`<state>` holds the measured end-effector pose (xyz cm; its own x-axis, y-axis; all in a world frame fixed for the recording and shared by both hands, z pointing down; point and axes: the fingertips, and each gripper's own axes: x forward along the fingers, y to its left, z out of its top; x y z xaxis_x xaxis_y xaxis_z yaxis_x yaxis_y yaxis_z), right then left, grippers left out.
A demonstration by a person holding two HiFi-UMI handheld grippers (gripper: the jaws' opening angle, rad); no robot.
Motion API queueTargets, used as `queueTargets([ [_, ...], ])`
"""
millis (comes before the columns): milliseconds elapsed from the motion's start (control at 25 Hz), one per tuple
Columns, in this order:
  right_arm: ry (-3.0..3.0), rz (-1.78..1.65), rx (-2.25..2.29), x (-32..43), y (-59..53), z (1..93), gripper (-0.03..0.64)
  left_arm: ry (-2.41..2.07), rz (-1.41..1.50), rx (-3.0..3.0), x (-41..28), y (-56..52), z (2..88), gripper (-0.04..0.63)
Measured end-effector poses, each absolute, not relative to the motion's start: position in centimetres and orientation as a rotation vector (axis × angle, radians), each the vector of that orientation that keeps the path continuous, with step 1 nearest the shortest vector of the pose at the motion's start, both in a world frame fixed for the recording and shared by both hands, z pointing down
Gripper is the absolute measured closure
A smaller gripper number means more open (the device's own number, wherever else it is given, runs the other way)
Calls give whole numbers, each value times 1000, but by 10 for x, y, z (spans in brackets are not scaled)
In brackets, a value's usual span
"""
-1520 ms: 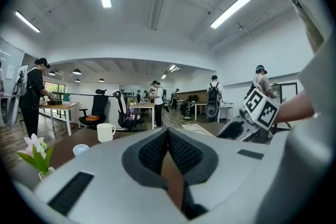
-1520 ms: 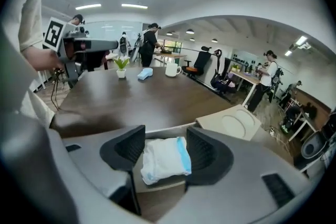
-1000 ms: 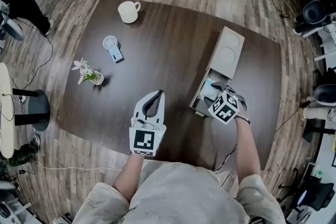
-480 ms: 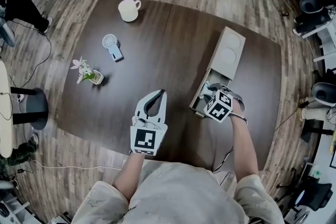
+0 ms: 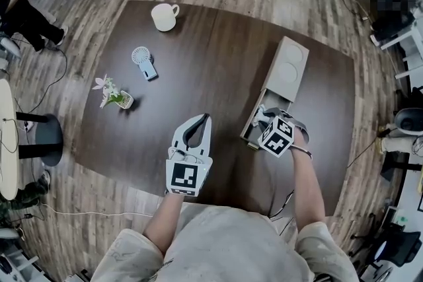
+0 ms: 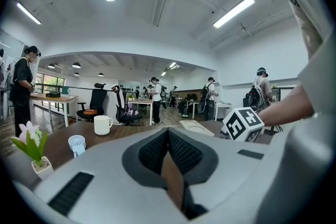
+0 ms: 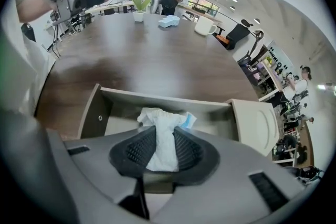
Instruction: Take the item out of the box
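A long beige box (image 5: 285,72) lies on the dark table (image 5: 211,56) at the right, its drawer (image 7: 94,113) pulled out toward me. Inside the drawer lies a crumpled white item with a blue edge (image 7: 164,120). My right gripper (image 7: 164,136) reaches into the drawer (image 5: 254,123); its jaws are closing, and the black pads press on both sides of the white item. In the head view that gripper (image 5: 266,119) covers most of the item. My left gripper (image 5: 202,118) hovers over the table's near edge, shut and empty (image 6: 168,131).
A white mug (image 5: 164,16) stands at the far left of the table. A small blue fan (image 5: 143,61) and a potted flower (image 5: 114,96) lie nearer on the left. Office chairs, desks and people surround the table.
The right gripper has shifted slightly left and deeper into the drawer, and its jaws have closed in on the white item. The left gripper has barely moved.
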<state>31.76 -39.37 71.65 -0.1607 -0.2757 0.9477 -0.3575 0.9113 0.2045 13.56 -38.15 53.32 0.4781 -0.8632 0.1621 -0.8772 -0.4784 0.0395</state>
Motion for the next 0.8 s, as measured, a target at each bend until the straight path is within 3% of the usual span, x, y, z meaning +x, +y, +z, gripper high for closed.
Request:
queueTargets([
  [800,-2058,-16,860,308,-391,596,517,-1582,124,2696,148,-377,485,595],
])
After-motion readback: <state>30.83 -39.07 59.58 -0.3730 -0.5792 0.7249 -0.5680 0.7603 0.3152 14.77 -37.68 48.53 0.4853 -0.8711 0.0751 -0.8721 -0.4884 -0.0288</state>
